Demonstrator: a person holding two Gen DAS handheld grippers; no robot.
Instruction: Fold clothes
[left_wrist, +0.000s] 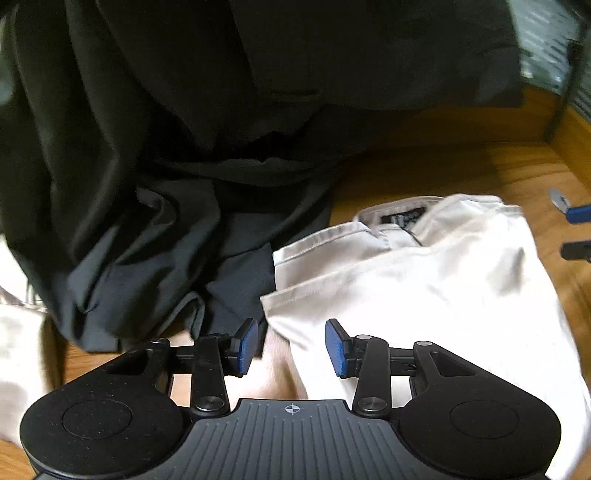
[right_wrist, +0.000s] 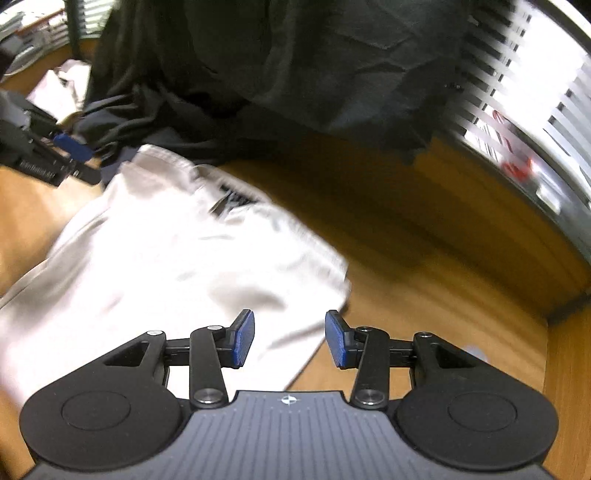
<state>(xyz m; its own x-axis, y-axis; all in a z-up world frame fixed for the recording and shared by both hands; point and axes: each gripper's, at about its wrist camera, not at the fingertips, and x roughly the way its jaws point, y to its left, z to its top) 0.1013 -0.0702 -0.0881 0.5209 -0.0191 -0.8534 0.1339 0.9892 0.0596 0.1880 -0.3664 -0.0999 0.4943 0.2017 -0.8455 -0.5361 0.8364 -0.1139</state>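
The white garment (left_wrist: 424, 280) lies on the wooden tabletop (left_wrist: 480, 166), its long axis running from 1 o'clock toward 7 in the right wrist view. Left gripper (left_wrist: 291, 347) and right gripper (right_wrist: 290, 339) hover above its near end, jaws half open, holding nothing; neither is clearly nearer.

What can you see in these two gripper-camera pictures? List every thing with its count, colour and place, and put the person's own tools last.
White garment: one, white with a dark neck label, lying on the table below both grippers.
Dark clothes: a heap, count unclear, black and dark grey, beyond the white garment.
Table: one, brown wood, under all the clothes.
Window blinds: one set, pale slats, past the table's far right edge.
Pale cloth: one piece, whitish, at the left edge; blurred.
Left gripper: one, black with blue pads, jaws apart, nothing between them.
Right gripper: one, black with blue pads, jaws apart, empty.
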